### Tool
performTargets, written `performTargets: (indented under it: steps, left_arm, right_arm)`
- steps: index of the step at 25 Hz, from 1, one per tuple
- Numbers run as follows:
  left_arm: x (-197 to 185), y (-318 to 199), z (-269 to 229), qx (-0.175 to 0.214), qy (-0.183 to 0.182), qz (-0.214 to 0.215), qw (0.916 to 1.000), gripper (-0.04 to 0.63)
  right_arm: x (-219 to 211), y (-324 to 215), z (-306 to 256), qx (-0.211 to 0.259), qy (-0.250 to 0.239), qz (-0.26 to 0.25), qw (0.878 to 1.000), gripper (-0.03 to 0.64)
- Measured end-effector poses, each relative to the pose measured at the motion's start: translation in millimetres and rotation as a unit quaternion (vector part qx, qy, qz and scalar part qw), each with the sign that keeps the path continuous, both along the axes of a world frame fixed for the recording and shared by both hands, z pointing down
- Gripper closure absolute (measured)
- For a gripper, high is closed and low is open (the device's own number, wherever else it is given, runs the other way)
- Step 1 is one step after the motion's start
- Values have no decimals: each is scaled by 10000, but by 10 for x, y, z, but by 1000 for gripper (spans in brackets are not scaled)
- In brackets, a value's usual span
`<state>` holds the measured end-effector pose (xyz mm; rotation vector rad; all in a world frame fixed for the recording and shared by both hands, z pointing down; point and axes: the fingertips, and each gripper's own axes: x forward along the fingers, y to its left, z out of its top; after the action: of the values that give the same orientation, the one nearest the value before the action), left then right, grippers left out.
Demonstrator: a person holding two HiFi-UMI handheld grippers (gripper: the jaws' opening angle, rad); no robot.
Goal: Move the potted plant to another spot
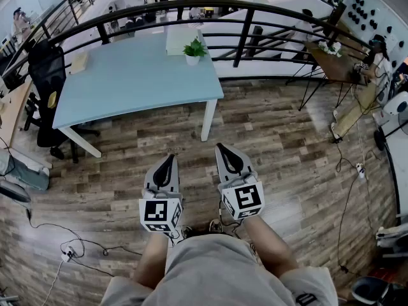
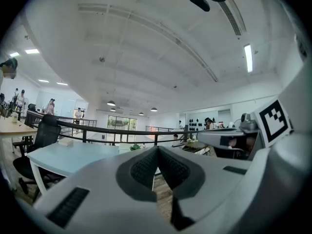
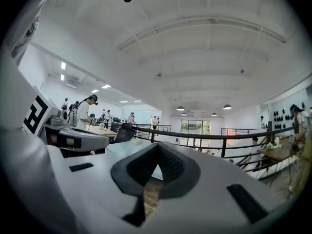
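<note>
- While both pairs are held level out front, the left tongs (image 1: 168,159) and the right tongs (image 1: 220,148) each have their tips pressed together with nothing between them. If they reach the pot like that they would only nudge it, so they need parting first.
- Well ahead of both tips, roughly on a line between them, sits the potted plant (image 1: 194,50), on the far side of the pale blue tabletop (image 1: 127,81). None of the carrying has begun, I'd say.
- The near edge of that tabletop lies between the tongs and the plant. A long lean across looks likely, and a stretched arm makes for a clumsy, off-centre pinch.
- The pot is small and white under a bushy top, so closing on the leaves instead of the pot could let it tip or drop.
- Just beyond the plant, slightly to the left as seen from the tongs, stands a white box (image 1: 180,38), and past that the railing (image 1: 191,6). A push rather than a grip could shove the pot into the box or off the far edge.
- Down behind and to the left of the left tongs, cables (image 1: 66,254) trail over the wooden floor (image 1: 287,152), a trip risk when stepping off toward the tabletop.
</note>
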<state>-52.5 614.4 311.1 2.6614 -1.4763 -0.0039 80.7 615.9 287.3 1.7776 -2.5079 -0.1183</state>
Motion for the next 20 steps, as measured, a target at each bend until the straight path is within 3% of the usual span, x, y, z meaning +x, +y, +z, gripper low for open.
performTargets:
  steps: [5,12,14,20]
  left_arm:
    - [-207,65,223,-346,-82,178,9992,584]
    - [-304,126,677,-788,-91,437,9959,584]
    - [-277,89,746,-881,-112,526,9947,584]
    - [-237,-251,855,-949,-159,485,9942,584]
  right_arm:
    - [-285,50,191,-297,-170,-172,9993,612]
    - [-357,161,624,-750,-209,-68,9969,608]
    - [-335,145,759,-943,-205,-124,9953,522]
    - [-187,-225,926,-1071,-200,-151,9939,469]
